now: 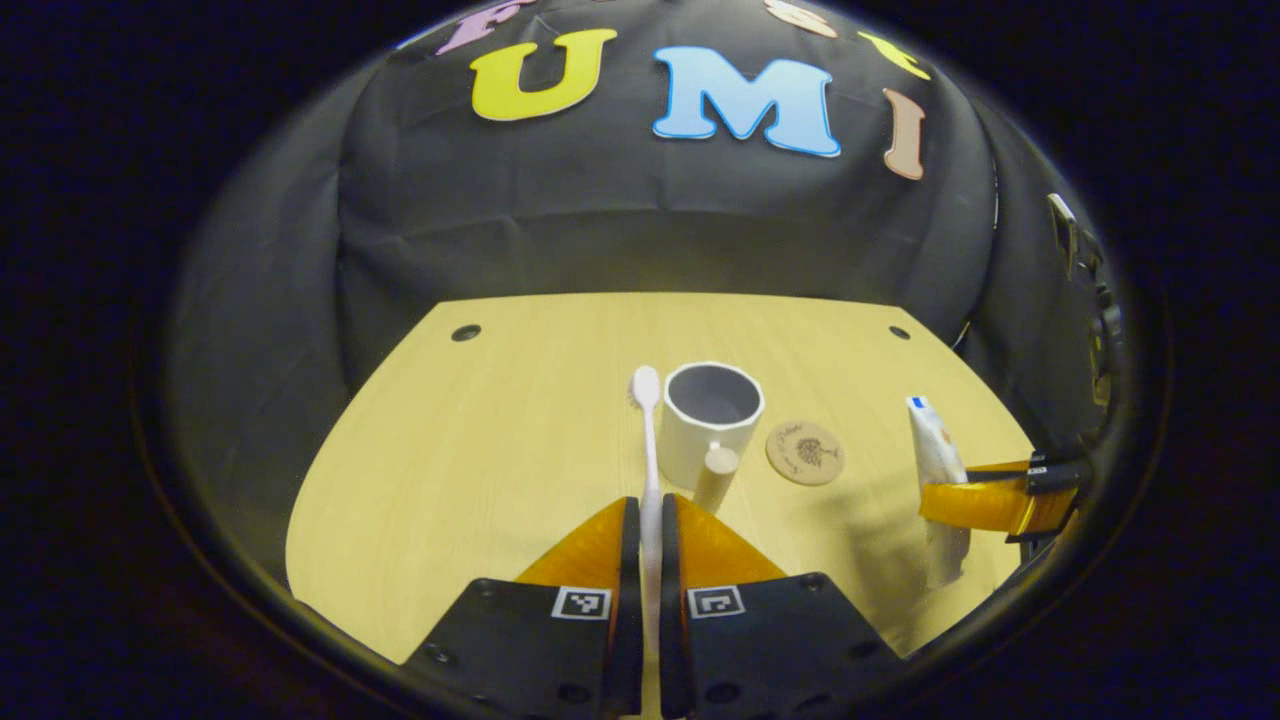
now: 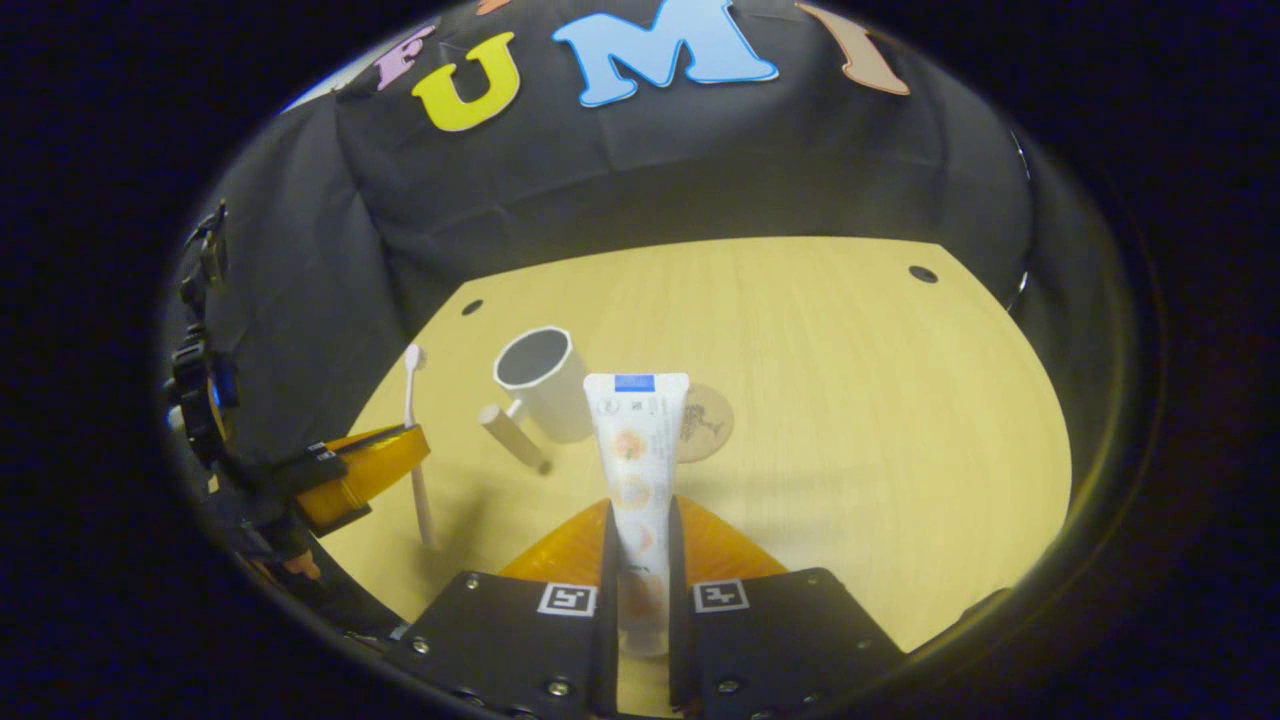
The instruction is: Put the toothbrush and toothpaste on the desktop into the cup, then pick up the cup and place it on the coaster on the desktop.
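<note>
My left gripper point(image 1: 650, 515) is shut on a white toothbrush point(image 1: 648, 440), whose head points away, just left of the white cup point(image 1: 712, 420). The cup stands upright with a wooden handle point(image 1: 716, 475) toward me. A round wooden coaster point(image 1: 805, 452) lies right of the cup. My right gripper point(image 2: 640, 520) is shut on a white toothpaste tube point(image 2: 633, 450), held up above the table, crimped end away. In the left gripper view the right gripper point(image 1: 975, 505) holds the tube point(image 1: 935, 450) at the far right. The right gripper view has the left gripper point(image 2: 370, 460) with the toothbrush point(image 2: 415, 450) at the left, beside the cup point(image 2: 545, 385) and coaster point(image 2: 708, 425).
The light wooden tabletop point(image 1: 480, 450) has two small dark holes near its back corners point(image 1: 466, 332). Black cloth hangs behind and around it. A dark rig point(image 2: 200, 390) stands at the table's left edge in the right gripper view.
</note>
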`<state>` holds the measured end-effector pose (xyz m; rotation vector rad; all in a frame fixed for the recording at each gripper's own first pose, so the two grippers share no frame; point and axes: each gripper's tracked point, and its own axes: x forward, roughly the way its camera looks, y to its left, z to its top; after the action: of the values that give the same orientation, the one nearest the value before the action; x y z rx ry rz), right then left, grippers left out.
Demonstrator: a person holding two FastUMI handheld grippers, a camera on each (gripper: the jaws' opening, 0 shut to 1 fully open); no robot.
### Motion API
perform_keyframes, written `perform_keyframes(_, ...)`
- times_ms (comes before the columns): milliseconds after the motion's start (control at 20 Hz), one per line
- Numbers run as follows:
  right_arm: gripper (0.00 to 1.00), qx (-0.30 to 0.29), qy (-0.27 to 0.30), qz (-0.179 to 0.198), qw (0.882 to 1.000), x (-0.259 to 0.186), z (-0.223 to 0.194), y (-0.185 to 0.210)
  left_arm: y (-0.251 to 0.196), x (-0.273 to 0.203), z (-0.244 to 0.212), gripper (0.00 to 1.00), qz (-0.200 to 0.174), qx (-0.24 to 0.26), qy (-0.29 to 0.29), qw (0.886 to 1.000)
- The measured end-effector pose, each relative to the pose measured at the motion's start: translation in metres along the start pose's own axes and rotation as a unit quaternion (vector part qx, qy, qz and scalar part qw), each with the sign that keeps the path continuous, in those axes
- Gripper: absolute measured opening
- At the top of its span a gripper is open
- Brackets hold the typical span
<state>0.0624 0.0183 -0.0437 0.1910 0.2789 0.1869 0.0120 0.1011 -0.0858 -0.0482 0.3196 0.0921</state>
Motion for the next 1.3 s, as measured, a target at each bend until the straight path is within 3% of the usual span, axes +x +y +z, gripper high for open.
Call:
perform_keyframes(150,0.2,0.003,-0.023,0.013,1.0,-0.005,0.023,0.009,0.013,-0.01,0.021,0.14,-0.004,-0.003,-0.057,0.998)
perform_keyframes(450,0.21,0.006,-0.056,0.015,0.998,-0.01,0.056,0.023,0.015,-0.002,0.067,0.14,-0.047,-0.028,-0.17,0.984)
perform_keyframes(850,0.21,0.019,-0.045,-0.007,0.999,-0.008,0.059,0.025,-0.018,0.031,0.109,0.13,-0.106,-0.012,-0.238,0.965)
perform_keyframes(1050,0.21,0.018,-0.037,-0.025,0.999,-0.006,0.056,0.02,-0.033,0.057,0.098,0.13,-0.133,-0.031,-0.211,0.968)
perform_keyframes(1250,0.17,0.024,-0.032,-0.027,0.999,-0.003,0.052,0.02,-0.03,0.071,0.093,0.13,-0.132,-0.034,-0.21,0.968)
perform_keyframes(1300,0.21,0.025,-0.029,-0.027,0.999,-0.002,0.05,0.021,-0.03,0.074,0.089,0.13,-0.132,-0.036,-0.202,0.97)
